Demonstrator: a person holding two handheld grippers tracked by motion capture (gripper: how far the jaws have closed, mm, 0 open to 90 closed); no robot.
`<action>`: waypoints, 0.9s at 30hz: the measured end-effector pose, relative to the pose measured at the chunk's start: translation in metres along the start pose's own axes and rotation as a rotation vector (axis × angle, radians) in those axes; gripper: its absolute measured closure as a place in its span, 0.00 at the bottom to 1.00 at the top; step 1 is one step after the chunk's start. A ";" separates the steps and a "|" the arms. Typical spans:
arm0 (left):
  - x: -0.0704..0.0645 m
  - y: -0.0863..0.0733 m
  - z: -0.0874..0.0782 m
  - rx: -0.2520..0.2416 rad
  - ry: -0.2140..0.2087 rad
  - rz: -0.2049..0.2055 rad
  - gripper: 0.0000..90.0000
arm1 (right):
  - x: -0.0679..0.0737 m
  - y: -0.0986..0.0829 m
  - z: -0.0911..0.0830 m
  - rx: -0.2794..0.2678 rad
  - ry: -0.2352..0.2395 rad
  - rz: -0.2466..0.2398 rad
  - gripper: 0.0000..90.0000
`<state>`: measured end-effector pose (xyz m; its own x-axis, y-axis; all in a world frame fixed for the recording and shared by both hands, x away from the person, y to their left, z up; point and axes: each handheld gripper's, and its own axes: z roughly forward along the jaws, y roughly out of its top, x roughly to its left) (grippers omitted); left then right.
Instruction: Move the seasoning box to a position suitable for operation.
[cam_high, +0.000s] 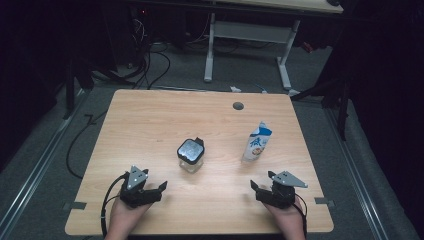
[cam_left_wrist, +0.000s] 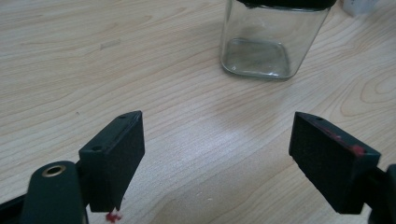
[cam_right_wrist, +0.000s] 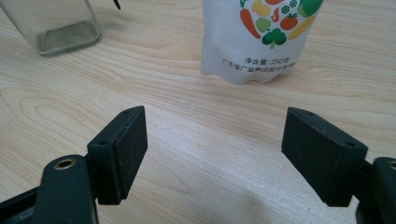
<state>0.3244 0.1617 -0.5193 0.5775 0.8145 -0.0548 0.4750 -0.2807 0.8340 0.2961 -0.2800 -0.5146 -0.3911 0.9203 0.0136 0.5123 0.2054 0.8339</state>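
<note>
Jar of glass near the bench middle looks hard, slippery and breakable; grab its flat sides. Soft pouch squashes easily. Left claw and right claw are both wide, holding nothing.

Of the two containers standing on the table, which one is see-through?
The square clear glass jar with the black lid, in front of the left gripper. The white stand-up pouch printed with vegetables, to its right, is opaque.
</note>
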 end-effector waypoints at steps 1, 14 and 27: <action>0.001 -0.001 0.000 0.002 -0.001 -0.002 0.21 | 0.001 0.000 0.001 0.002 0.001 -0.001 0.25; 0.004 0.009 0.005 0.007 -0.011 0.021 0.26 | 0.001 0.010 0.013 -0.028 0.010 0.025 0.23; 0.010 -0.005 -0.003 -0.044 -0.084 0.024 0.29 | 0.008 0.031 0.050 0.038 -0.172 0.111 0.21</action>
<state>0.3255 0.1726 -0.5226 0.6428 0.7620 -0.0786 0.4318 -0.2756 0.8588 0.3467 -0.2495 -0.5159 -0.1962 0.9805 0.0068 0.5744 0.1093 0.8112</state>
